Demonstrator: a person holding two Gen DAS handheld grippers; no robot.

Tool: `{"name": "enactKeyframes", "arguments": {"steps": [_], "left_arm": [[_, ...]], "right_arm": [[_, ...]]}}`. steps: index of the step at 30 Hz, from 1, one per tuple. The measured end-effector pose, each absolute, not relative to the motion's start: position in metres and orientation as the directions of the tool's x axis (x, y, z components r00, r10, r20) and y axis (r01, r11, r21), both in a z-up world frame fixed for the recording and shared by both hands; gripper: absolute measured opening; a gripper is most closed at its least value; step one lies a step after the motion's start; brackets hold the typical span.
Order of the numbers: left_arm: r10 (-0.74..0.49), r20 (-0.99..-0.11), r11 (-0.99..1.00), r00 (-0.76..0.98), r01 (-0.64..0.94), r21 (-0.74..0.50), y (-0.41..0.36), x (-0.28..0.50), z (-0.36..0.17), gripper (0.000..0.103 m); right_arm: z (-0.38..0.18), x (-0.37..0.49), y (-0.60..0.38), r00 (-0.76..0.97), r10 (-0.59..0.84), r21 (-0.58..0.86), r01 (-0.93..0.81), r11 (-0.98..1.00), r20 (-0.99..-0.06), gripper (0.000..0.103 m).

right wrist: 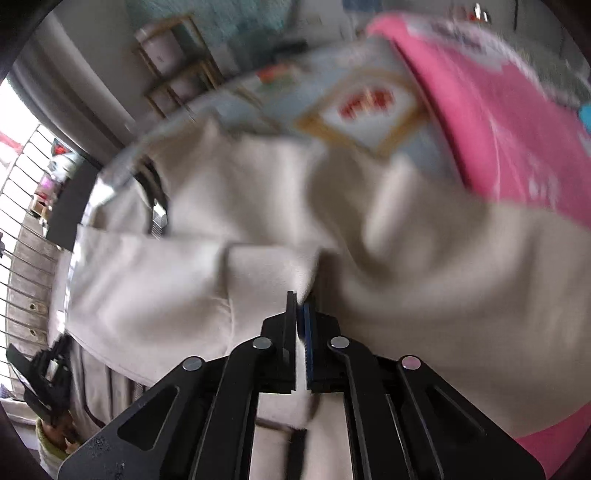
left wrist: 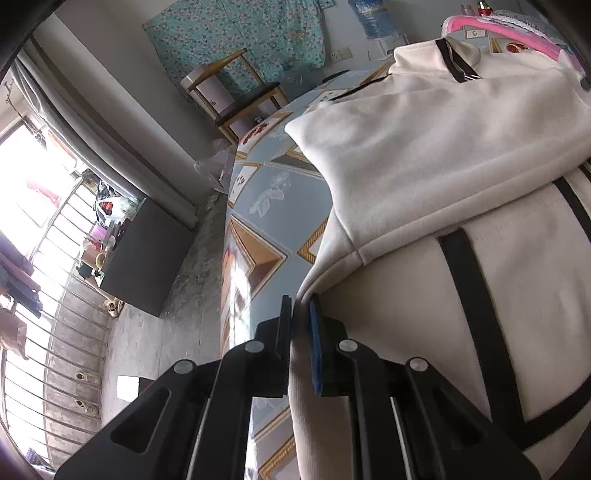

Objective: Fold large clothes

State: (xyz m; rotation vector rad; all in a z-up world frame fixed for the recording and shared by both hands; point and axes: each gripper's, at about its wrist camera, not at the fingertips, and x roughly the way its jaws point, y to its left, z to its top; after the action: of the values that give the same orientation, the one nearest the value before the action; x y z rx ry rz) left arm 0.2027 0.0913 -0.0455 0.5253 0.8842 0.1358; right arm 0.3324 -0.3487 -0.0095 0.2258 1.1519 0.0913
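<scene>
A cream jacket (left wrist: 443, 155) with black stripes lies spread on a table covered by a blue patterned cloth (left wrist: 269, 206). One sleeve is folded across the body. My left gripper (left wrist: 300, 306) is at the jacket's left edge near the table's rim, shut on the cream fabric that runs down between its fingers. The right wrist view is blurred by motion. There the jacket (right wrist: 258, 206) bunches into folds, and my right gripper (right wrist: 301, 301) is shut on a raised fold of it, with cream cloth showing between the pads.
A pink item (right wrist: 498, 118) lies on the tablecloth (right wrist: 369, 110) beyond the jacket, also seen as the pink item (left wrist: 517, 29). A wooden chair (left wrist: 236, 92), a dark cabinet (left wrist: 147, 258) and a barred window stand left of the table. A hand in a green sleeve (right wrist: 51, 439) shows at lower left.
</scene>
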Motion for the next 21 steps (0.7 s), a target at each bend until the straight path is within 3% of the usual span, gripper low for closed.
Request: {"name": "enactKeyframes", "arguments": {"steps": [1, 3, 4, 7, 9, 13, 14, 16, 18, 21], "left_arm": [[0.325, -0.711, 0.866, 0.624, 0.107, 0.489, 0.092, 0.201, -0.044, 0.011], [0.301, -0.737, 0.881, 0.606, 0.12, 0.458, 0.095, 0.194, -0.037, 0.012], [0.275, -0.759, 0.898, 0.59, 0.124, 0.422, 0.097, 0.19, -0.032, 0.012], [0.158, -0.817, 0.962, 0.555, 0.102, 0.255, 0.11, 0.183, -0.013, 0.025], [0.055, -0.832, 0.99, 0.552, 0.078, 0.117, 0.115, 0.183, 0.002, 0.044], [-0.079, -0.802, 0.997, 0.593, 0.05, -0.061, 0.107, 0.202, 0.027, 0.062], [-0.106, -0.793, 0.994, 0.599, 0.045, -0.099, 0.102, 0.209, 0.031, 0.07], [-0.138, -0.792, 0.99, 0.595, 0.051, -0.135, 0.091, 0.225, 0.034, 0.074], [-0.156, -0.792, 0.987, 0.59, 0.064, -0.146, 0.072, 0.247, 0.033, 0.081], [-0.158, -0.822, 0.987, 0.547, 0.101, -0.123, 0.042, 0.276, 0.018, 0.084]], "right_arm": [[-0.004, 0.329, -0.349, 0.422, 0.168, 0.209, 0.052, 0.976, -0.891, 0.012], [0.015, 0.318, -0.347, 0.482, 0.138, 0.181, 0.044, 0.983, -0.865, 0.031], [0.026, 0.312, -0.343, 0.511, 0.147, 0.183, 0.019, 0.983, -0.847, 0.035], [0.034, 0.301, -0.318, 0.521, 0.199, 0.175, -0.095, 0.98, -0.83, 0.036], [0.024, 0.299, -0.296, 0.498, 0.216, 0.149, -0.172, 0.974, -0.839, 0.039], [-0.019, 0.302, -0.268, 0.447, 0.032, -0.073, -0.214, 0.974, -0.894, 0.043], [-0.022, 0.298, -0.268, 0.453, 0.006, -0.099, -0.209, 0.973, -0.892, 0.044], [-0.011, 0.286, -0.276, 0.473, 0.044, -0.056, -0.196, 0.979, -0.88, 0.049], [0.007, 0.266, -0.297, 0.517, 0.073, -0.009, -0.155, 0.988, -0.853, 0.065], [0.029, 0.233, -0.349, 0.573, 0.086, 0.064, -0.058, 0.996, -0.815, 0.076]]}}
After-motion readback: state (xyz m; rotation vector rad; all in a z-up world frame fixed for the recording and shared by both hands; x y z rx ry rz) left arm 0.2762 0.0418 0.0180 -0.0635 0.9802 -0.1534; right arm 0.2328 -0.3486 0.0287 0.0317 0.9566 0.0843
